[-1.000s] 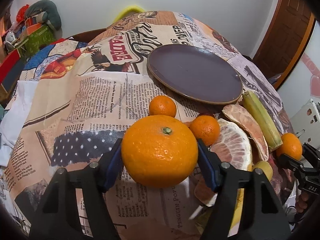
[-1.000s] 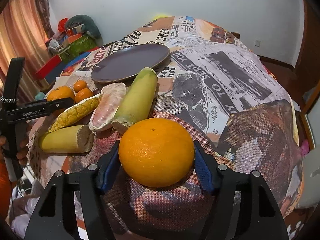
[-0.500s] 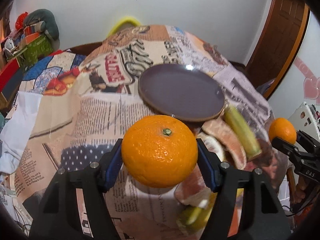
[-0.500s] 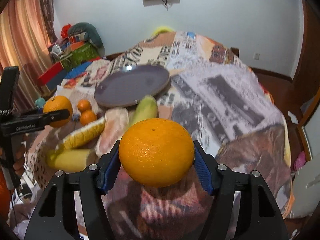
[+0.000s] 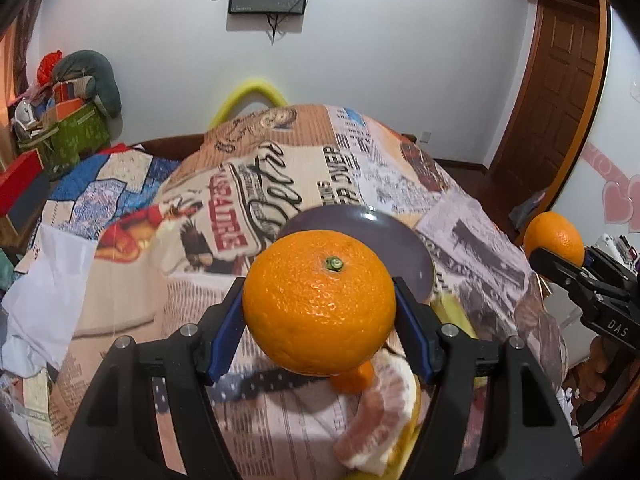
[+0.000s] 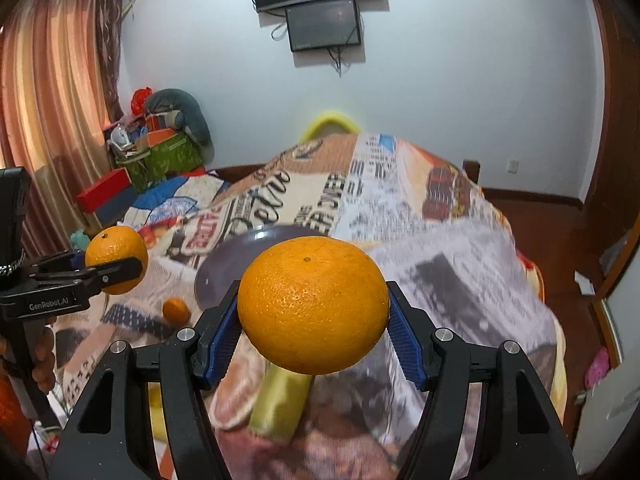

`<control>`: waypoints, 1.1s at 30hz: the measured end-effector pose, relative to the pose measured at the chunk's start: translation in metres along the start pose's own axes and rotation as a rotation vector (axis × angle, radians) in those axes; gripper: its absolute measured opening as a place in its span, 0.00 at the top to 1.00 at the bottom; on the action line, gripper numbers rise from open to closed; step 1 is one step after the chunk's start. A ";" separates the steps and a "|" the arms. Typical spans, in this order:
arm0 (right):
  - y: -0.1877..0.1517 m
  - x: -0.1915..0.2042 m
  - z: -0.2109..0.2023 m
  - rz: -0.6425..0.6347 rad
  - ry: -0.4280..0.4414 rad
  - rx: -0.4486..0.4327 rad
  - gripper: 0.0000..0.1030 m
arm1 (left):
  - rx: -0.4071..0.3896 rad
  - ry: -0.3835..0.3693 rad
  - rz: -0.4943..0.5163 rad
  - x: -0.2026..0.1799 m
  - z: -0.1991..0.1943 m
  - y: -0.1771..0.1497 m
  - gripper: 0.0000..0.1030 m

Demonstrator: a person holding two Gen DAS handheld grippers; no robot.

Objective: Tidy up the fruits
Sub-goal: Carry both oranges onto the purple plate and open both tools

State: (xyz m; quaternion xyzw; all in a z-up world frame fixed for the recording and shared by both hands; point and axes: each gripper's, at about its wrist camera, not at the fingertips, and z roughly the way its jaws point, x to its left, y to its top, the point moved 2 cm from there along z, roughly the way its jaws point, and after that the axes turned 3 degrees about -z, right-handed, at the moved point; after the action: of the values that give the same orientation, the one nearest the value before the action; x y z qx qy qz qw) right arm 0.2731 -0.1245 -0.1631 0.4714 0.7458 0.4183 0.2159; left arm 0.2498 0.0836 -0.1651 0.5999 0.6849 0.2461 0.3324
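Two handheld grippers raised above a table draped in a newspaper-print cloth (image 5: 120,280), cloth edge falling away at the right toward bare wooden floor (image 6: 560,240), with free room there and over the far half of the cloth. Left gripper (image 5: 319,307) clamped on a large orange (image 5: 319,302), green stem scar upward, blue pads pressed to both flanks. Right gripper (image 6: 313,308) clamped likewise on a second orange (image 6: 313,306); same pair seen across views, at far right (image 5: 554,238) and far left (image 6: 116,260). Compared with a second earlier: both oranges lifted clear of the cloth, cameras tilted up so that wall, door and wall-mounted screens (image 6: 324,28) fill the upper field, table fruit sunk low and largely hidden behind the held oranges. Grey plate (image 5: 360,220), bare where visible, partly hidden behind each orange (image 6: 224,268). On the cloth near the plate: peeled pomelo segment (image 5: 380,416), small mandarin (image 6: 176,310), green-yellow stalk piece (image 6: 280,404). Green box of clutter (image 6: 168,160) in the far left corner.
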 end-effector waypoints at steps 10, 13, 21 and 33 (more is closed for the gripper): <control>0.031 -0.004 0.027 -0.024 0.002 -0.041 0.38 | -0.024 0.013 0.007 0.004 0.026 0.034 0.34; 0.037 -0.002 0.043 -0.044 -0.002 -0.033 0.38 | -0.018 0.007 0.001 0.007 0.038 0.042 0.34; 0.044 -0.005 0.081 -0.076 -0.004 0.023 0.38 | 0.020 0.008 0.001 0.012 0.080 0.056 0.34; 0.040 -0.005 0.148 -0.133 0.031 0.157 0.38 | 0.133 0.008 0.003 0.021 0.145 0.054 0.34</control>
State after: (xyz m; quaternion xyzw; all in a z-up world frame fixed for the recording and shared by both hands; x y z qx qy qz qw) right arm 0.4021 -0.0585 -0.2128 0.4297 0.8092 0.3507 0.1938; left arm 0.3930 0.1034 -0.2245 0.6205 0.7003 0.2028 0.2889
